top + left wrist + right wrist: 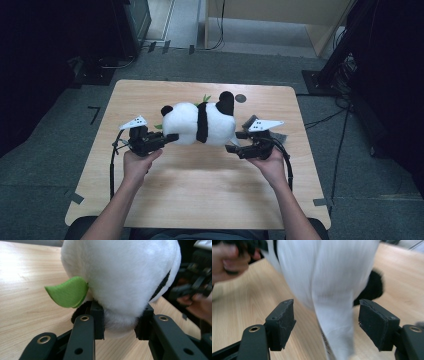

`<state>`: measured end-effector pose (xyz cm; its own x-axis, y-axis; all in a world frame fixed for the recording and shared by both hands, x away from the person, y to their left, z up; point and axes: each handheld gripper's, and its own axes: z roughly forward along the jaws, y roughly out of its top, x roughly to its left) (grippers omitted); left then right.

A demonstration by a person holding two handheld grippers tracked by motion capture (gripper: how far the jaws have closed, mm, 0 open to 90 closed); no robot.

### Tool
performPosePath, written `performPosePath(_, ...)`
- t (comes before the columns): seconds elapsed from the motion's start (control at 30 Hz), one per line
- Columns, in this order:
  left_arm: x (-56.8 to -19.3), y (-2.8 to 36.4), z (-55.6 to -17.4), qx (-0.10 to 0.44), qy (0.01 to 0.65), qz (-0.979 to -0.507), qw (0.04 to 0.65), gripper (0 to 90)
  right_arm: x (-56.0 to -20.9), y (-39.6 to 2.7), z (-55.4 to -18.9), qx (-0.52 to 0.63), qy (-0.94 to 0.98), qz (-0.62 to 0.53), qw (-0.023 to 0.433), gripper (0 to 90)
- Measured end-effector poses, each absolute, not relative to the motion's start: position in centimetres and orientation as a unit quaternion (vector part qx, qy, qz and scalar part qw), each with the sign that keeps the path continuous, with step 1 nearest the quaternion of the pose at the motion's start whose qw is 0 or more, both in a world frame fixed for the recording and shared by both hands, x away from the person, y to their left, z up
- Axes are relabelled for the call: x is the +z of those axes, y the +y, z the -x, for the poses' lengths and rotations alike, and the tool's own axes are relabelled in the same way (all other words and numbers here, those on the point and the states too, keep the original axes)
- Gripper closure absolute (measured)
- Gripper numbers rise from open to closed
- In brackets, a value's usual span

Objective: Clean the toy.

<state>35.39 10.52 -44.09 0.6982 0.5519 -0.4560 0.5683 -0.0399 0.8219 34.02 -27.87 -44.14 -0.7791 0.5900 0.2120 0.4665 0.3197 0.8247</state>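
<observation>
Left gripper (120, 327) clenches plush panda (200, 122) end, anchoring it; right gripper (327, 325) gapes, straddling panda's other end over table (200, 190).

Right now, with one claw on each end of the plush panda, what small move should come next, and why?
Probably close the right claw. Its jaws stand apart on either side of a white part of the plush panda without touching it, while the left claw already pinches white fur at the other end. With both ends held, the toy could be lifted evenly.
</observation>
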Motion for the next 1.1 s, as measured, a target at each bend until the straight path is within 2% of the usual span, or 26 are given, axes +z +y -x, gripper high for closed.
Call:
performPosePath(0.13, -44.4, 10.0, -35.5, -0.038, 0.388, -0.718, 0.576, 66.4, -44.6, -27.0, -34.1, 0.477, 0.817, -0.319, 0.063, 34.2)
performPosePath(0.2, -44.5, 9.7, -35.4, -0.029, 0.391, -0.721, 0.571, 64.1, -44.5, -25.8, -33.8, 0.442, 0.830, -0.323, 0.110, 39.1)
performPosePath(0.27, -44.6, 9.5, -35.3, -0.018, 0.388, -0.729, 0.564, 62.6, -44.5, -25.7, -33.7, 0.434, 0.832, -0.324, 0.119, 40.9)
performPosePath(0.5, -44.9, 9.1, -35.2, 0.022, 0.381, -0.754, 0.534, 42.0, -44.4, -26.3, -33.7, 0.438, 0.829, -0.333, 0.100, 43.7)
performPosePath(0.77, -45.2, 8.4, -34.9, 0.027, 0.376, -0.782, 0.497, 40.7, -44.2, -26.5, -33.3, 0.437, 0.829, -0.334, 0.101, 44.2)
performPosePath(0.97, -45.2, 9.0, -34.8, 0.014, 0.384, -0.776, 0.500, 40.6, -43.7, -26.4, -32.8, 0.445, 0.827, -0.328, 0.101, 44.2)
performPosePath(1.1, -46.0, 8.6, -34.8, 0.016, 0.390, -0.797, 0.460, 41.7, -44.4, -26.0, -33.0, 0.426, 0.839, -0.324, 0.097, 44.6)
